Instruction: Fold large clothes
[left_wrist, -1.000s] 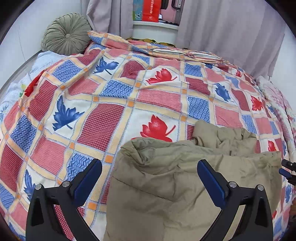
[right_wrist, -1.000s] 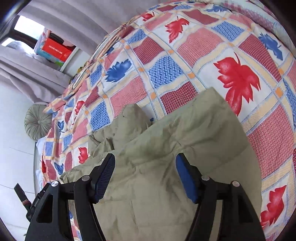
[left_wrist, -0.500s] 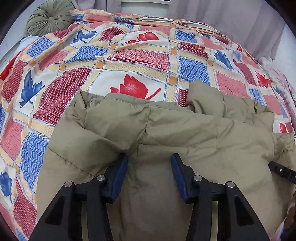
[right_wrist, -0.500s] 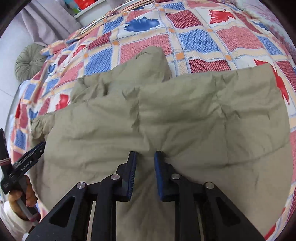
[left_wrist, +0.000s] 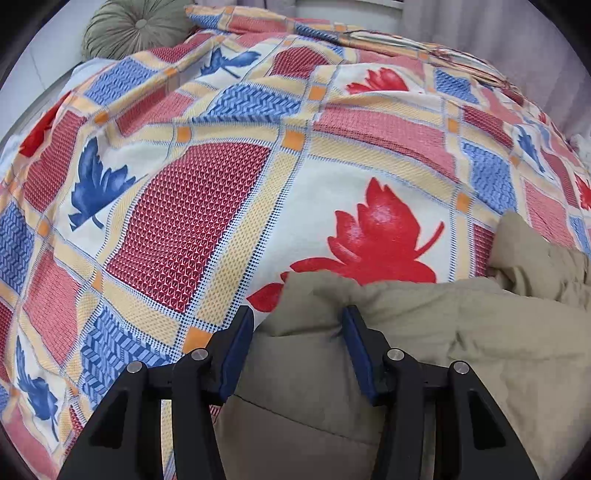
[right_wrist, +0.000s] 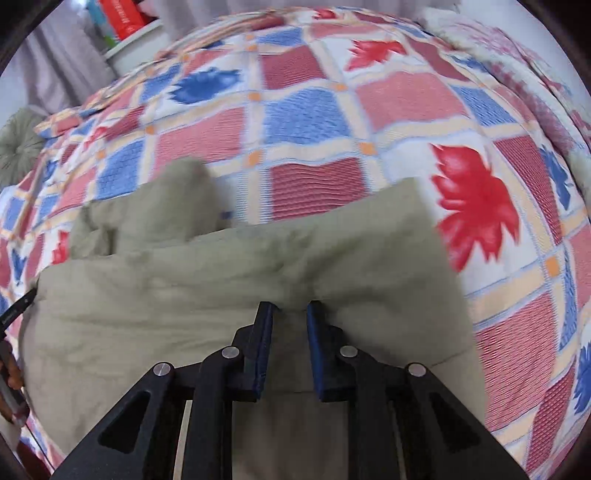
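One khaki padded jacket (right_wrist: 236, 280) lies on the bed, on a patchwork quilt (left_wrist: 192, 221) of red and blue squares with leaf prints. In the right wrist view its long axis runs left to right across the near part of the quilt, with one bunched lump, collar or sleeve I cannot tell, rising at its far left edge. Right gripper (right_wrist: 289, 314): blue pads drawn in narrow, pinching a ridge of jacket fabric. Left gripper (left_wrist: 298, 325): pads set moderately apart with a puffed corner of the jacket (left_wrist: 406, 350) between them; cloth fills the gap and touches at least the right pad, but a firm pinch cannot be told. That corner points away from the camera toward a red leaf. One round green cushion (left_wrist: 136, 27) sits at the far end of the bed. Right view is motion-blurred. Two grippers, one garment, one cushion counted.
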